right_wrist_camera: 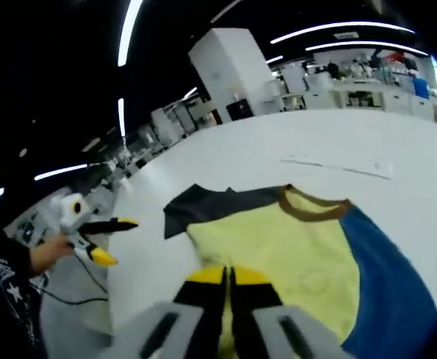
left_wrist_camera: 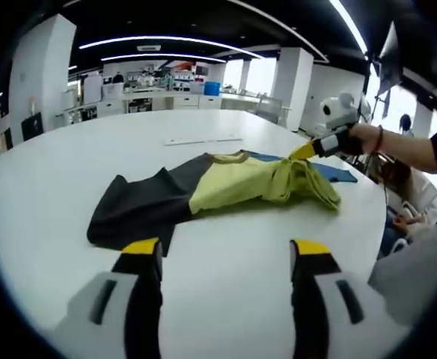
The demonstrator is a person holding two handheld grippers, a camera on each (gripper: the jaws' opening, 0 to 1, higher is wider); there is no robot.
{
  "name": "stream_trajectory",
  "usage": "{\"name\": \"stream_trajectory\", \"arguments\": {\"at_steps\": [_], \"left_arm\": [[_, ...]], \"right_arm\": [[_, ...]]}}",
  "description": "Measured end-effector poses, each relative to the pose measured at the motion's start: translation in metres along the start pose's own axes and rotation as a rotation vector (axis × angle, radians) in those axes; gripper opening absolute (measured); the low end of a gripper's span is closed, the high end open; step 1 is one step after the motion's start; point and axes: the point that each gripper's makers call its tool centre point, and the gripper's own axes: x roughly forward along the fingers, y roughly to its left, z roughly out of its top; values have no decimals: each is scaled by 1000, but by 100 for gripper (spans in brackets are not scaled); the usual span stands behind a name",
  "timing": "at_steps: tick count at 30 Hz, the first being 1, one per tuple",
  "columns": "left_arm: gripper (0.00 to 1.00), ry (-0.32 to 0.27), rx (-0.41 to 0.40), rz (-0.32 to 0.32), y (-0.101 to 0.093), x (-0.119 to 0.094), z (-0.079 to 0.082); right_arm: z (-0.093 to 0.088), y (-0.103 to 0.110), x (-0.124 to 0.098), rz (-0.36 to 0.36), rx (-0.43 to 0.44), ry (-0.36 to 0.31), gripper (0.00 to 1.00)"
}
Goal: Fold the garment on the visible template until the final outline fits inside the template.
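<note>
Left gripper [left_wrist_camera: 226, 258], jaws spread over bare table [left_wrist_camera: 69, 164], faces the garment's [left_wrist_camera: 226, 187] dark sleeve edge, while beyond it the right gripper [right_wrist_camera: 228, 275], jaws pressed together, pinches the bunched yellow hem at the table's far side.

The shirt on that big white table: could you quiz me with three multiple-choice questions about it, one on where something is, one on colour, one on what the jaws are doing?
1. Where does the shirt lie?
A. on the white table
B. on a chair
C. on the floor

2. What colour is its front panel?
A. red
B. yellow
C. white

3. How do the left gripper jaws stand?
A. shut on the shirt
B. open, holding nothing
C. shut on a cable

Answers: 1 A, the shirt is spread on the tabletop. 2 B, the front is yellow, with a dark sleeve and a blue side. 3 B, bare table shows between the jaws, while the right gripper is shut on the shirt.
</note>
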Motion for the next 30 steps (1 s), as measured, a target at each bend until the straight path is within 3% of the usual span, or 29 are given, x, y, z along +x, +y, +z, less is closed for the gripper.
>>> {"name": "stream_trajectory", "arguments": {"at_steps": [14, 30], "left_arm": [[52, -8, -14, -82, -18, 30, 7], [36, -16, -21, -179, -36, 76, 16]], "right_arm": [[-23, -45, 20, -108, -64, 107, 0], [-42, -55, 29, -157, -138, 189, 0]]}}
